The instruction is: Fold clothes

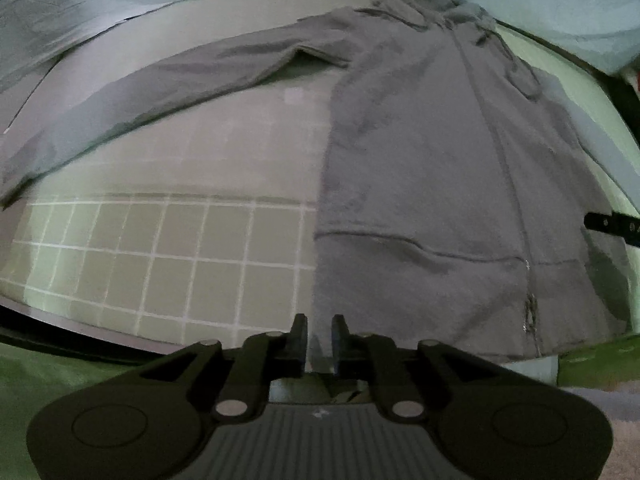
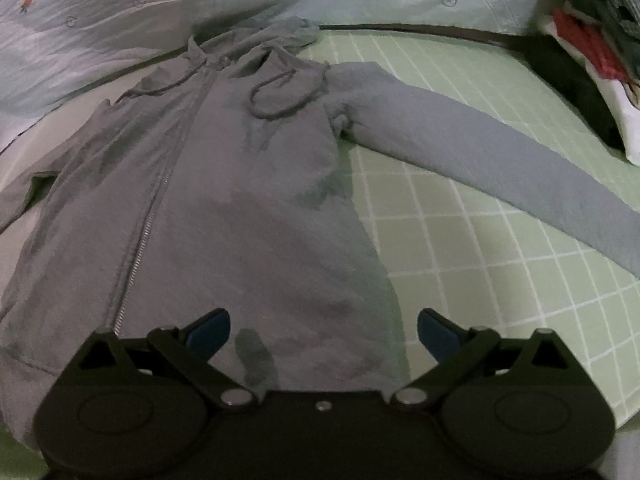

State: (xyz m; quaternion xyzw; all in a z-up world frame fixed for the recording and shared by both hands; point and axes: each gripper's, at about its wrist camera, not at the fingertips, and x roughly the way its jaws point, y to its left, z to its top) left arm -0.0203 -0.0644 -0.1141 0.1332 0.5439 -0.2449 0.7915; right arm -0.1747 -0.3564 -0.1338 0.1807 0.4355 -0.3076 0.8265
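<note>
A grey zip-up hoodie [image 1: 420, 160] lies flat, front up, on a green grid mat [image 1: 180, 260]. One sleeve [image 1: 140, 100] stretches out to the left. My left gripper [image 1: 320, 340] hovers at the hem's near left corner. Its jaws stand a narrow gap apart, and grey cloth shows through the gap without being pinched. In the right wrist view the hoodie [image 2: 220, 200] fills the middle, with its zipper [image 2: 148, 220] running up it and the other sleeve [image 2: 500, 168] stretching right. My right gripper [image 2: 324, 332] is wide open just above the lower right body, holding nothing.
Pale bedding with carrot prints [image 2: 100, 20] bunches along the far side behind the hood. A heap of red, white and dark items [image 2: 592, 40] sits at the far right corner. The bare grid mat [image 2: 500, 280] shows on the right, beside the hoodie's body.
</note>
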